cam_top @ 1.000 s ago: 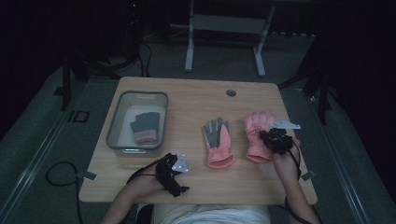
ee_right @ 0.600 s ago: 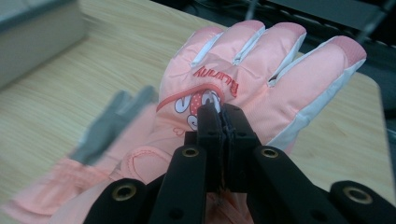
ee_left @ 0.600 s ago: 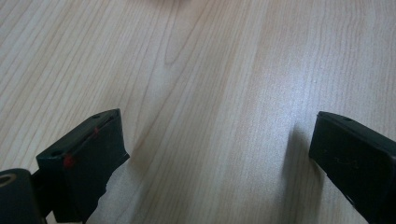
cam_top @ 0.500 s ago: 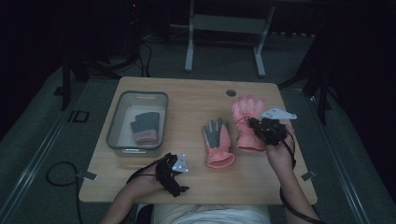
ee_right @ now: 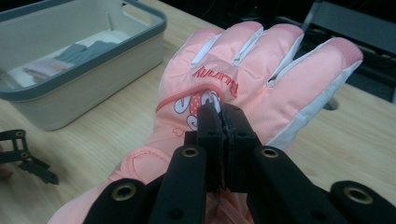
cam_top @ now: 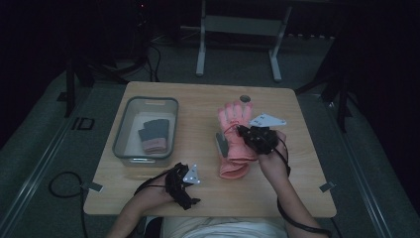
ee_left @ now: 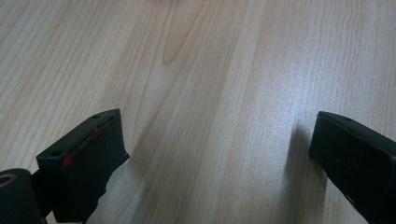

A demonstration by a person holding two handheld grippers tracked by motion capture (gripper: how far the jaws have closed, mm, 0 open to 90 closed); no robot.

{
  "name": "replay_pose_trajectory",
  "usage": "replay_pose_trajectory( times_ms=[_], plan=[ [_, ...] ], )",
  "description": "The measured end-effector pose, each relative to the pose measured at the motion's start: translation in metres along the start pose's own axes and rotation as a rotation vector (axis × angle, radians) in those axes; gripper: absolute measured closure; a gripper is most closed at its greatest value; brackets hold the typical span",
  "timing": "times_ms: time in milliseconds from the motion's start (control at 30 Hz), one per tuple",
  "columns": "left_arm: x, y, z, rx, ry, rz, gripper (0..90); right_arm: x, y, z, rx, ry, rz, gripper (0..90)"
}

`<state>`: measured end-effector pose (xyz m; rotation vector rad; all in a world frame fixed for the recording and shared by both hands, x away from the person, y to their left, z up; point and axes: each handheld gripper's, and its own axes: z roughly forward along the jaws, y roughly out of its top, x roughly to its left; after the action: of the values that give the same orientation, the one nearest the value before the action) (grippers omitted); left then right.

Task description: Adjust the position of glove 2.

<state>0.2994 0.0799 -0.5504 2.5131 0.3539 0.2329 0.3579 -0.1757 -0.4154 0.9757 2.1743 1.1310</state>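
Observation:
A pink glove [cam_top: 236,118] with white trim hangs from my right gripper [cam_top: 246,134], lifted over a second glove [cam_top: 222,143] that lies grey palm up on the wooden table [cam_top: 198,109]. In the right gripper view the jaws are shut on the fabric at the back of the pink glove [ee_right: 261,70], pinched at my right gripper [ee_right: 222,116]. Near the table's front edge my left gripper [cam_top: 188,178] rests low; in its own view the left gripper [ee_left: 215,140] stands open over bare wood.
A grey-rimmed bin [cam_top: 121,139] at the left holds a grey and pink glove [cam_top: 153,135]; the bin [ee_right: 93,60] is near the held glove. A small dark disc [cam_top: 244,98] lies at the table's far edge. Metal frame legs [cam_top: 200,49] stand behind.
My right gripper has moved left and up with the pink glove, carrying it from beside the grey-palmed glove to over it. The left gripper has stayed put.

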Motion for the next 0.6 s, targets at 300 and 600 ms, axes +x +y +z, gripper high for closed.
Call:
replay_pose_trajectory(
  times_ms=[300, 600],
  plan=[
    [0.001, 0.000, -0.001, -0.011, -0.003, -0.005, 3.1, 0.008, -0.013, 0.019, 0.048, 0.006, 0.024, 87.3],
    [0.001, 0.000, -0.002, -0.008, -0.006, -0.002, 3.1, 0.003, -0.035, 0.045, 0.120, -0.021, 0.064, 87.1]
  ],
)
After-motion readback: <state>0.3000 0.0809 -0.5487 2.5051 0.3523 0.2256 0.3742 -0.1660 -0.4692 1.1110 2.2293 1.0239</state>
